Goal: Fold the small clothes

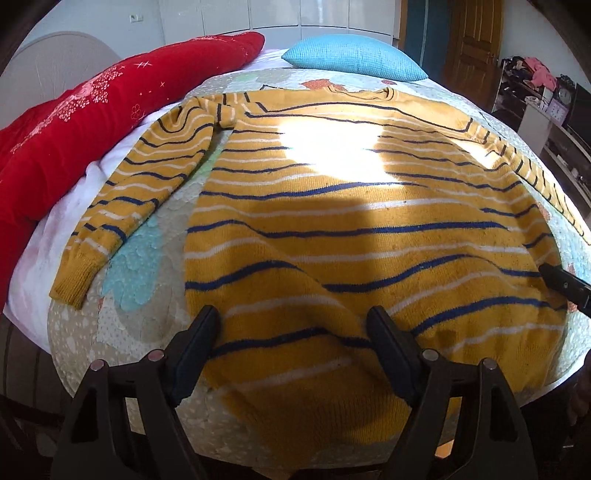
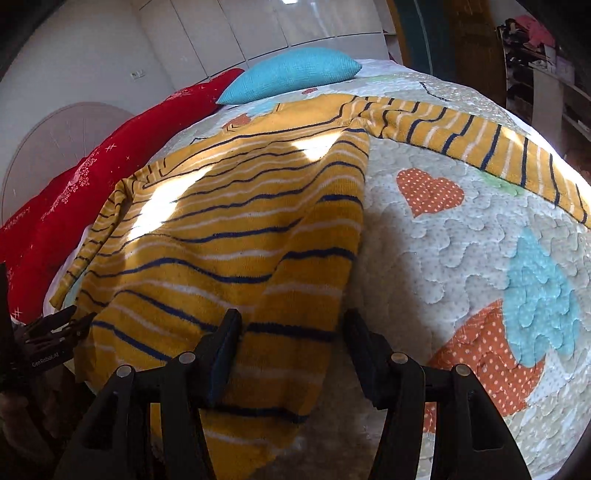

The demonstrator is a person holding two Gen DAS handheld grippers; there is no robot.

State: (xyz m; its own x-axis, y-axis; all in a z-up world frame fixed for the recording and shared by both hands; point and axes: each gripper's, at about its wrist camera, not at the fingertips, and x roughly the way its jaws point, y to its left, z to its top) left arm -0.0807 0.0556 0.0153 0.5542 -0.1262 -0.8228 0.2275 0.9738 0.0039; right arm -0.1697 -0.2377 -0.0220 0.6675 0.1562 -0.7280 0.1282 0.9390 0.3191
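The left gripper point(image 1: 291, 332) and the right gripper point(image 2: 291, 334) both stand with jaws apart over the hem of the sweater point(image 1: 351, 221), gripping nothing. The sweater lies flat on a quilt point(image 2: 461, 258) with heart patches. Farther are a red blanket point(image 1: 92, 122), a blue pillow point(image 1: 354, 55), white cupboards point(image 1: 258, 14) and a wooden door point(image 1: 472, 40).

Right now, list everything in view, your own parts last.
sweater: one, mustard with navy and white stripes, spread flat on the quilt, sleeves out.
quilt: one, pale with orange and blue hearts, covering the bed.
pillow: one, turquoise, at the head of the bed.
blanket: one, red with white snowflakes, along the bed's far-left side.
shelves: cluttered, at right, with a clock.
left tongs: open over the sweater's hem.
right tongs: open over the sweater's lower right corner.
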